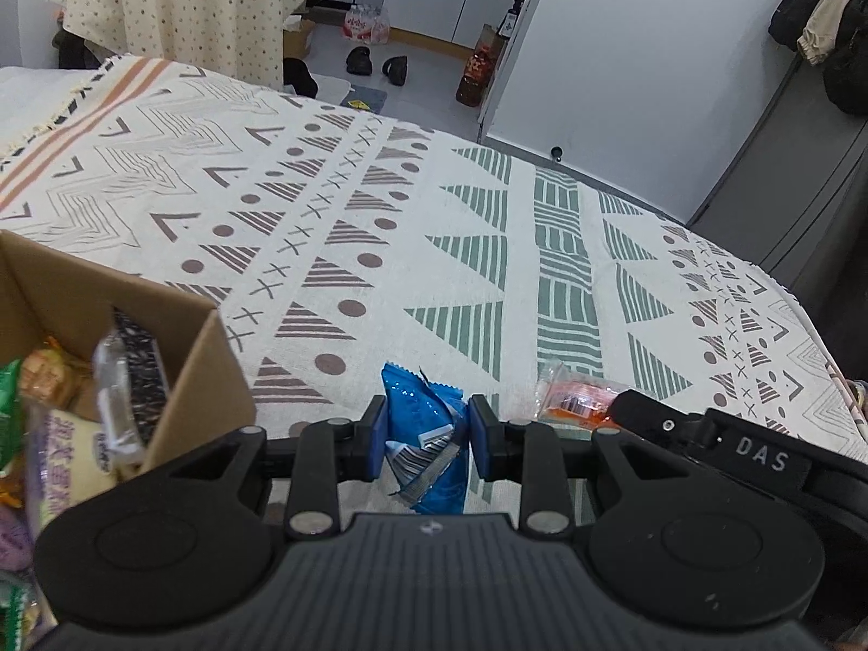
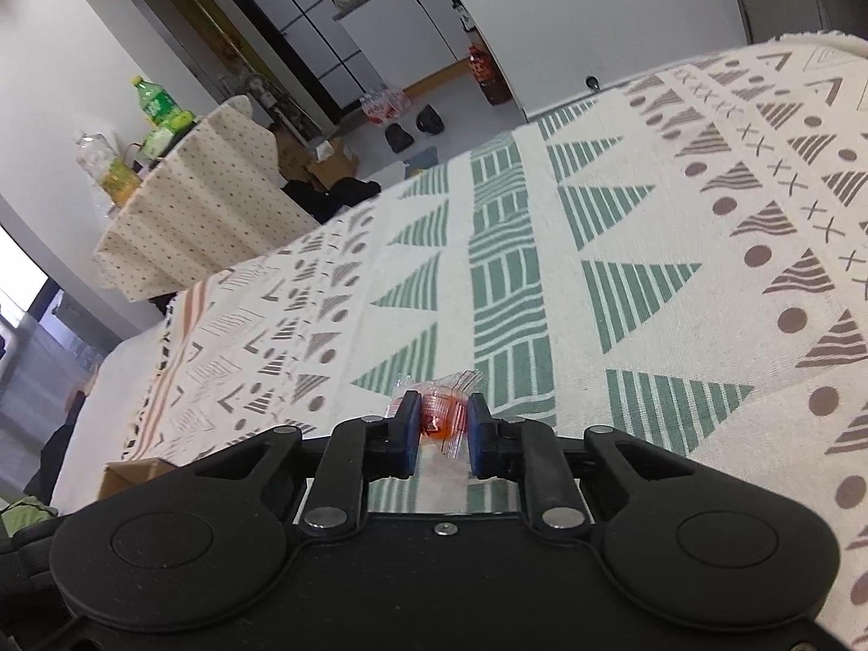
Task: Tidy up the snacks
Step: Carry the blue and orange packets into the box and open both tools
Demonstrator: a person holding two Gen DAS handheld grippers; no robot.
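In the left wrist view, a box [image 1: 179, 336] stood at the lower left of the frame, open and already part full of wrapped snacks [image 1: 87, 412]. Just right of it, at bottom centre, the left claw [image 1: 427, 436] was clenched on a blue packet [image 1: 428, 434], its 2 pads pressing the packet's middle, and the wrapper looked crumpled there. Right again, the right claw [image 1: 624, 407] reached in from the lower right edge onto an orange candy [image 1: 575, 399] lying on the patterned cloth [image 1: 380, 190] of the bench.

In the right wrist view, at bottom centre, the right claw [image 2: 444, 428] gripped that orange candy [image 2: 442, 415] in its clear wrapper, low on the cloth [image 2: 651, 271].

To do this step well, I would judge that each snack should be lifted clear of the cloth before swinging left, so the fabric does not drag, and carried over the box's near wall before release. The blue packet had the shorter path and should go first, or the 2 claws could crowd each other.

Open room was ample: the cloth ahead lay bare to its far edge in the upper part of both frames, beyond which the floor [image 1: 434, 59] dropped away.
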